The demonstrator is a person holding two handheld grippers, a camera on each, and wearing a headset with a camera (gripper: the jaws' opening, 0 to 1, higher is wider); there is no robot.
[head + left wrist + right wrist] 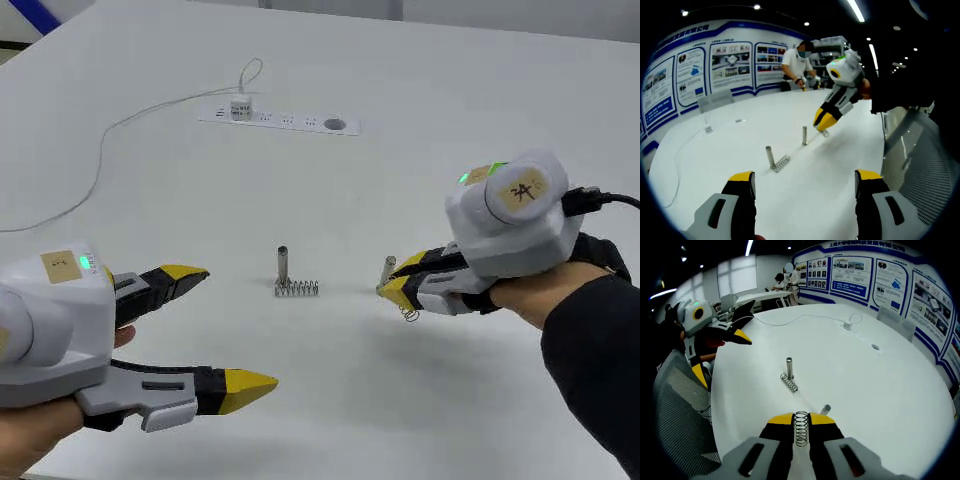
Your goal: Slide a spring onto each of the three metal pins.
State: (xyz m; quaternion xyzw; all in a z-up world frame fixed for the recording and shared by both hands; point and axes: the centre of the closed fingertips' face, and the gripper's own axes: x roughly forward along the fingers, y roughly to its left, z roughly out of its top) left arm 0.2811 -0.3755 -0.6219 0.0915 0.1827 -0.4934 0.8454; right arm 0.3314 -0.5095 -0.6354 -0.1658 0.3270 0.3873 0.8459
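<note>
While a spring (801, 427) is clamped between the jaws of the right gripper (398, 290) just beside the nearer pin (388, 268), the step in hand is judged to be the threading of that spring over the pin's top. It is best done if the coil's axis is brought upright and centred over the pin's tip before it is lowered. The spring appears to be pinched across its coils, so a light squeeze is advised lest the bore be flattened. The jaws should be let go only once several turns are seen around the shaft. The left gripper (215, 325) is held spread wide with nothing in it, towards the near edge of the worktop (330, 400). It could be used to steady the pin, which may tip if nudged sideways.

The held spring is seen as a thin, bright wire coil. A second pin (283, 264), a short grey metal rod, is stood upright and bare about the middle of the worktop. A second spring (297, 288) is laid flat at its foot.
</note>
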